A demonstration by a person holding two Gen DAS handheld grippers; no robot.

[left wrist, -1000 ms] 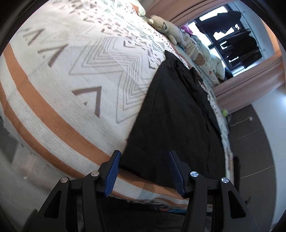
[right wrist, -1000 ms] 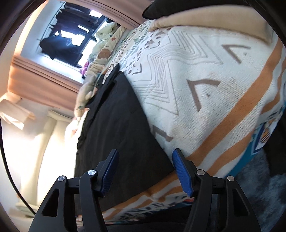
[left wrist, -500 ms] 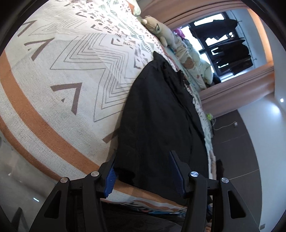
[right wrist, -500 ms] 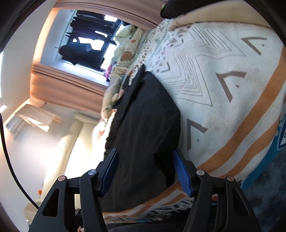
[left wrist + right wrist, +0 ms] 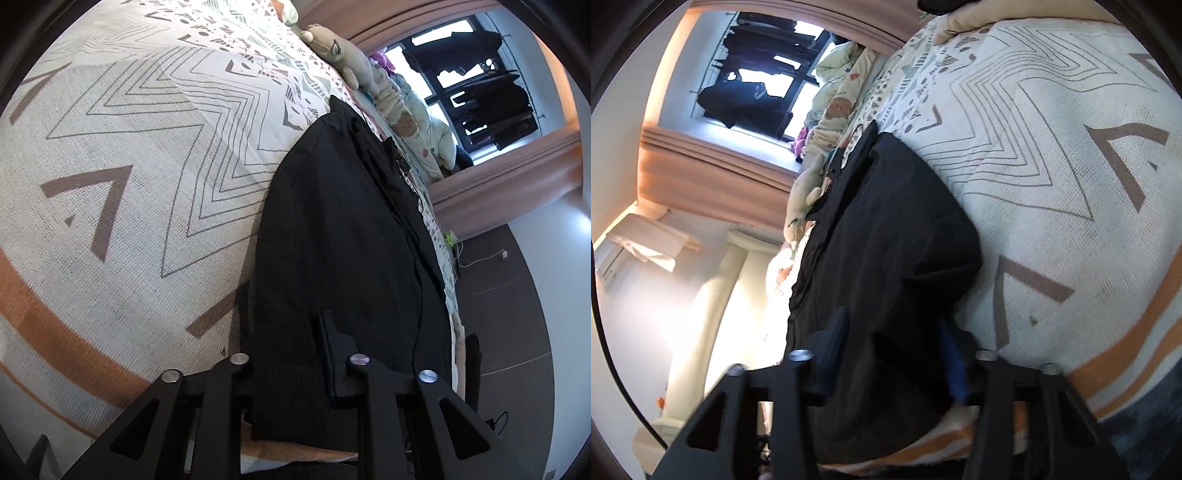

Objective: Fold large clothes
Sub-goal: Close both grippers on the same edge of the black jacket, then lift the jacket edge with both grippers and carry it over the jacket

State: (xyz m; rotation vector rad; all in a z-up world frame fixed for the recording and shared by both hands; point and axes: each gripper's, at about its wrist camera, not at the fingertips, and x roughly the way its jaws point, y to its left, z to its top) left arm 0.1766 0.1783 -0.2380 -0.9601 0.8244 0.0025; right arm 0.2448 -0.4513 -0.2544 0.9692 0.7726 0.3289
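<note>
Garment [image 5: 340, 236] hem at bedspread [image 5: 122, 177] edge, left gripper [image 5: 291, 354] and right gripper [image 5: 890, 350] both spread astride it.

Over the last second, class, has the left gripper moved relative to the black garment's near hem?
Yes. The left gripper has advanced over the near hem of the black garment, toward the window; its fingers now straddle the cloth.

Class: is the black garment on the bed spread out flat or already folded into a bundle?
Spread out: the black garment lies long and flat along the patterned bedspread.
</note>
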